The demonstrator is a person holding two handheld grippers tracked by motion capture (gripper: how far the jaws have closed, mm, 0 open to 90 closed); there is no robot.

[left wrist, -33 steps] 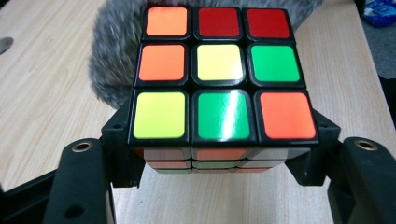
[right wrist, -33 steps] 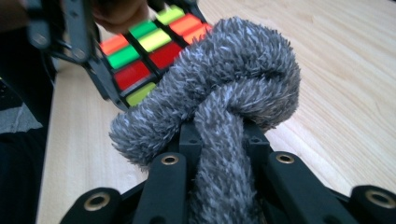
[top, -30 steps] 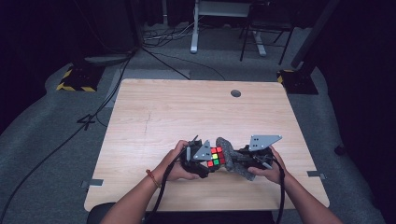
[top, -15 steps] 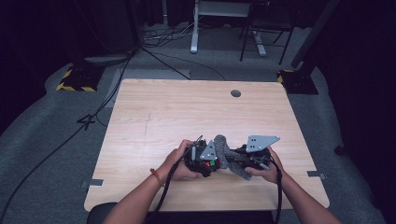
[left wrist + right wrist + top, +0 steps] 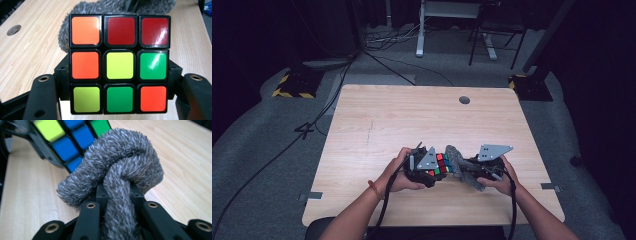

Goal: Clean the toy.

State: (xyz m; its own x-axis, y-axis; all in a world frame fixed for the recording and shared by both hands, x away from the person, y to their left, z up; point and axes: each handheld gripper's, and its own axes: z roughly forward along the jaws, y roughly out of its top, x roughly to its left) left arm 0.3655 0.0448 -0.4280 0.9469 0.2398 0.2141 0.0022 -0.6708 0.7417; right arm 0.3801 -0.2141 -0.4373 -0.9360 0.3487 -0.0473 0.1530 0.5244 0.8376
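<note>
Cube [image 5: 440,164] pinched in left gripper [image 5: 424,167], held just above the table's [image 5: 377,115] near edge, middle. Right gripper [image 5: 479,167] clamps a grey fuzzy cloth [image 5: 459,165], touching the cube's right side. Wiping goes leftward from the right gripper; cloth's long axis runs along its jaws.

The cube [image 5: 119,63] has black edges; its facing side shows yellow at centre, orange at 9 and 10, dark red at 12 and 1, green at 3 and 6. The cloth [image 5: 117,177] is fuzzy grey, the worktop [image 5: 387,120] pale wood.
</note>
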